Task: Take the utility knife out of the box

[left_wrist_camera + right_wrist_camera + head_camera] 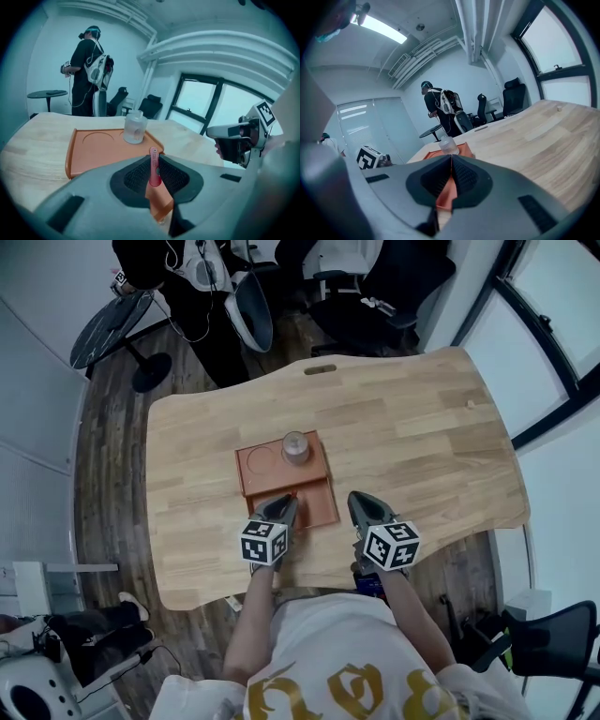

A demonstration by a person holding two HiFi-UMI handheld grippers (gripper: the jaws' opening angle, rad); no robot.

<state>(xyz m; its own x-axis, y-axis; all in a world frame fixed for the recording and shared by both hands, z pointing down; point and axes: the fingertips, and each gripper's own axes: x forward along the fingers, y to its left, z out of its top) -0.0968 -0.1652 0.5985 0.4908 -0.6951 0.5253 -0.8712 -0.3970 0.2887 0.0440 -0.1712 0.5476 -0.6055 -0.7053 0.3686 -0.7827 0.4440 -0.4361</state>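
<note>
head view: left gripper [279,507] is held over the near half of the orange box [262,463] on the table [431,418]. right gripper [366,504] is just beside it on its right, over bare wood past the box edge. a clear jar [295,448] stands in the box's far half, ahead of both grippers. what sits in the left jaws is too small to be read here.

left gripper view: jaws are clamped on a slim red utility knife [153,165], pinched across its flat sides. it stands roughly upright, and an end with a small hole pokes out above the pads. the box is seen ahead of and below the jaws, so the knife is judged off the box floor but not yet carried clear of it. the jar is ahead, slightly left. the right gripper shows off to the right. a person [89,70] stands well beyond the table.

right gripper view: jaws are pressed together with nothing gripped; only the box's orange is seen through the gap below. the jar is straight ahead.

handling: the knife is judged light and stiff, with a smooth narrow body, so pivoting or slipping in the pads is to be expected if it is swung. it is best held mid-handle across the flat faces, away from the blade end. which end carries the blade can't be told.
</note>
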